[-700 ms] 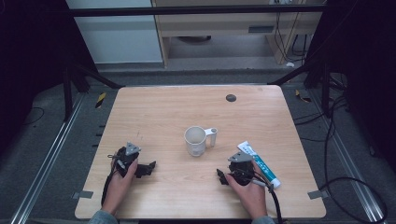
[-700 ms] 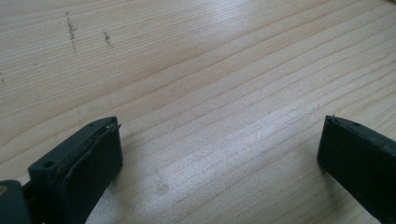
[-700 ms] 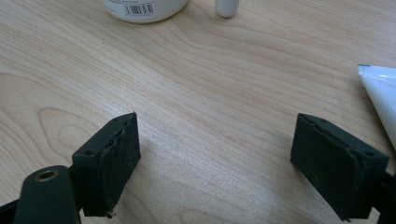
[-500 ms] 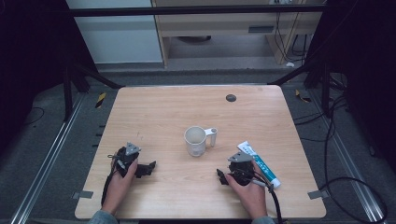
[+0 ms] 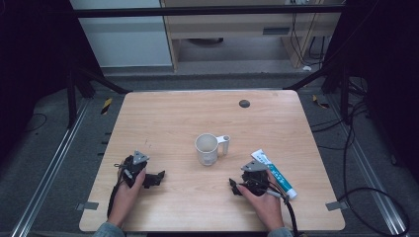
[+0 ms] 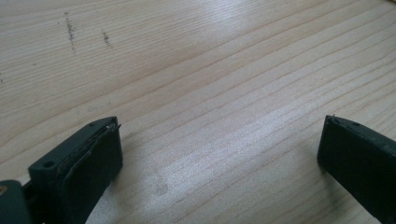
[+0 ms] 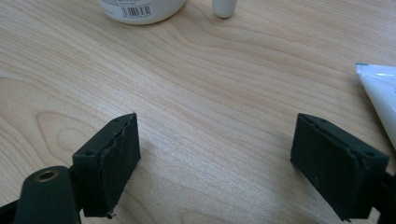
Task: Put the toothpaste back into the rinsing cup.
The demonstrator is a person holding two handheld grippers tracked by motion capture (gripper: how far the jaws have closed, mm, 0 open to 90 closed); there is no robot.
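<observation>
Near the front edge of the tabletop (image 5: 163, 113), toward its left corner, the left gripper (image 5: 159, 177) is held low in one hand (image 5: 129, 183). Its jaws are spread wide apart in the left gripper view, and nothing but bare wood is seen between them. Toward the front right corner, the right gripper (image 5: 232, 185) is held in the other hand (image 5: 259, 200). Its jaws are spread wide too, and nothing is gripped between them.

Just beside the right gripper, on its right side, a white toothpaste tube (image 5: 274, 174) is laid flat on the wood. It is slanted toward the right edge, and its flat end (image 7: 379, 95) is seen close to the right jaw, not touching it, in the right gripper view.

Farther back, close to the middle of the tabletop, a white mug (image 5: 206, 148) is stood upright with its handle turned to the right. It is placed between the two grippers and ahead of both. Its bottom is seen straight ahead of the right jaws, well apart from them.

Near the back edge, a small dark round spot (image 5: 244, 103) is seen.
</observation>
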